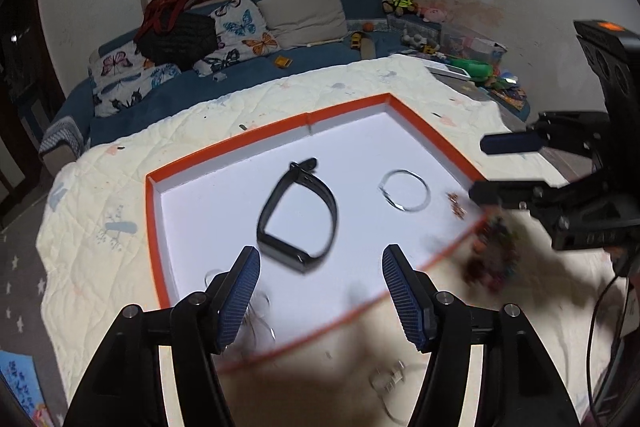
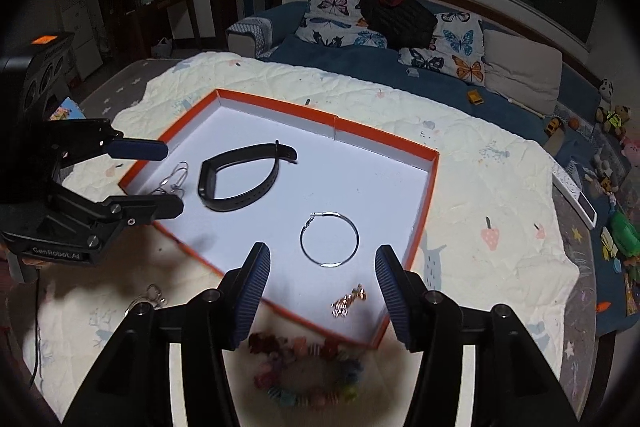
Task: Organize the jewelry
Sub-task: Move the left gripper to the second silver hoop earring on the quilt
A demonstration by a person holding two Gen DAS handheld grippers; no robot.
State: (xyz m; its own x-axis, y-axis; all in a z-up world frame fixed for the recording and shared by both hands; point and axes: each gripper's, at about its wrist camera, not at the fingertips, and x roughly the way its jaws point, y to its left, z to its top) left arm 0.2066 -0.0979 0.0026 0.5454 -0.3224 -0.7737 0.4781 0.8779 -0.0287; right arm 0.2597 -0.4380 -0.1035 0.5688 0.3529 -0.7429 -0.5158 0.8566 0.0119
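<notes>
- Both grippers, left (image 1: 320,291) and right (image 2: 320,291), have their fingers spread and pinch nothing.
- Inside the tray (image 2: 384,135) lie the band (image 2: 240,179), hoop (image 2: 329,239), gold charm (image 2: 347,301) and a silver piece (image 2: 174,177).
- Outside it, touching the near rim, sits the bead bracelet (image 2: 304,375); a careless grab may scatter the beads or nudge the tray.

We can read one text only: "GenRobot.AI", in pale letters along the lower edge of the black body of the left gripper (image 2: 168,179), at the lower left of the right wrist view. In the left wrist view we find a blue printed sheet (image 1: 18,383) with coloured characters at the lower left edge, but they are too blurred for us to make out.
</notes>
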